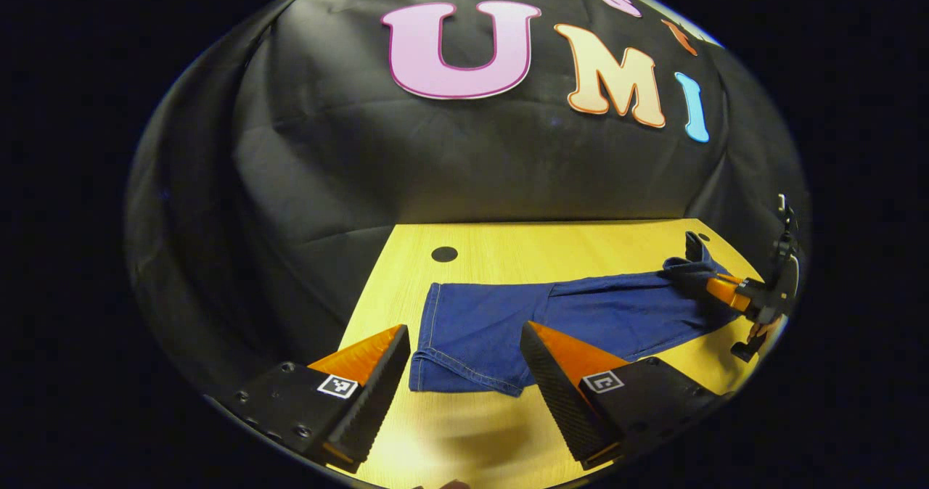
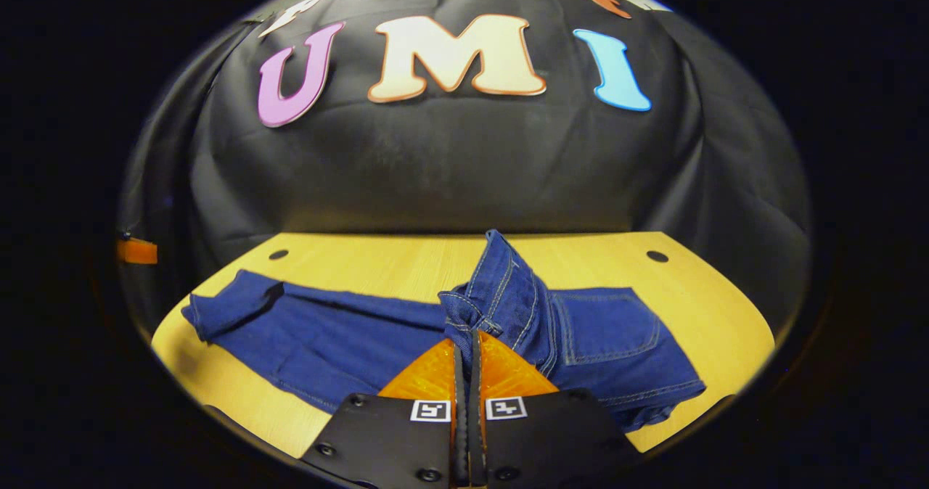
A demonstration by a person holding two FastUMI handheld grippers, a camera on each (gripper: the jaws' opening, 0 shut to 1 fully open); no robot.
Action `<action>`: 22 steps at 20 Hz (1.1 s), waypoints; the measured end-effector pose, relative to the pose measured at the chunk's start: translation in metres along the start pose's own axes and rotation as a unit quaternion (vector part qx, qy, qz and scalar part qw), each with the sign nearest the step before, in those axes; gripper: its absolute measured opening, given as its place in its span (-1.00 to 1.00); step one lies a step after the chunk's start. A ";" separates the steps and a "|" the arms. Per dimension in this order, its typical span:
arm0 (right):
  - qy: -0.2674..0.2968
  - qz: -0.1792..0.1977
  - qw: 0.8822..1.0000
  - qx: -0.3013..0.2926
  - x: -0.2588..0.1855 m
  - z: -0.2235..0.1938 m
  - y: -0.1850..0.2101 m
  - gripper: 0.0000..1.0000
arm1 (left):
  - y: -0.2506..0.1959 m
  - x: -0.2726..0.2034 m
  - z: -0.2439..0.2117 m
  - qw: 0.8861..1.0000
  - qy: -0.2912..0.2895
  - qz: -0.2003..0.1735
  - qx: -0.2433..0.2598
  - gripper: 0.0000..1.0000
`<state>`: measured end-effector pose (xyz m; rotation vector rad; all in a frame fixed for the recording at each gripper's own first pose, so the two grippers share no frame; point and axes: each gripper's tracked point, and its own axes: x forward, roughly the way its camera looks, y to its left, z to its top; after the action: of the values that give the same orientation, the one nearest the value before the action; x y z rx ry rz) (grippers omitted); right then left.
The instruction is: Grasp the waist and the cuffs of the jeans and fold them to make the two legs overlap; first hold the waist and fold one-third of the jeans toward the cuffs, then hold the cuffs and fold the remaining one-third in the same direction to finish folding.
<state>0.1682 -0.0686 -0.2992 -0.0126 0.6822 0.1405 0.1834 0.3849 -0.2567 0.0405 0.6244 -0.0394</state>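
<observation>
jeans [image 2: 348, 337] lie on a yellow wooden table [image 1: 501, 246].

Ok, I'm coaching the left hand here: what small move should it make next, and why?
Probably ease the left gripper forward and close it on the near cuff of the jeans. Its fingers stand open either side of that cuff on the table, while the right gripper is already shut on the lifted waist, so the cuff end looks unheld.

We've got bare table [image 1: 508, 246] behind the jeans [image 1: 508, 322] at mid-frame, open for a pass; booth wall [image 1: 450, 162] blocks beyond.
</observation>
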 end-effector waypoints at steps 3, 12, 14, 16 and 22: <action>0.001 0.011 1.000 0.008 -0.011 0.025 -0.013 0.33 | 0.009 0.026 -0.020 0.999 0.027 -0.017 -0.008 0.92; -0.029 -0.039 0.998 0.031 -0.059 0.053 -0.046 0.86 | 0.032 0.094 -0.107 0.988 0.147 -0.045 -0.022 0.93; -0.030 -0.051 0.998 0.030 -0.064 0.053 -0.055 0.93 | 0.025 0.095 -0.105 0.987 0.146 -0.063 -0.017 0.90; -0.022 -0.057 0.998 0.024 -0.065 0.046 -0.059 0.86 | 0.024 0.094 -0.107 0.985 0.159 -0.060 0.002 0.90; -0.018 -0.035 0.999 0.024 -0.070 0.038 -0.052 0.87 | 0.003 0.101 -0.106 0.983 0.167 -0.079 -0.013 -0.68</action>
<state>0.1448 -0.1262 -0.2277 0.0120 0.6479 0.0567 0.2036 0.3904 -0.4011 -0.0289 0.9626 -0.1815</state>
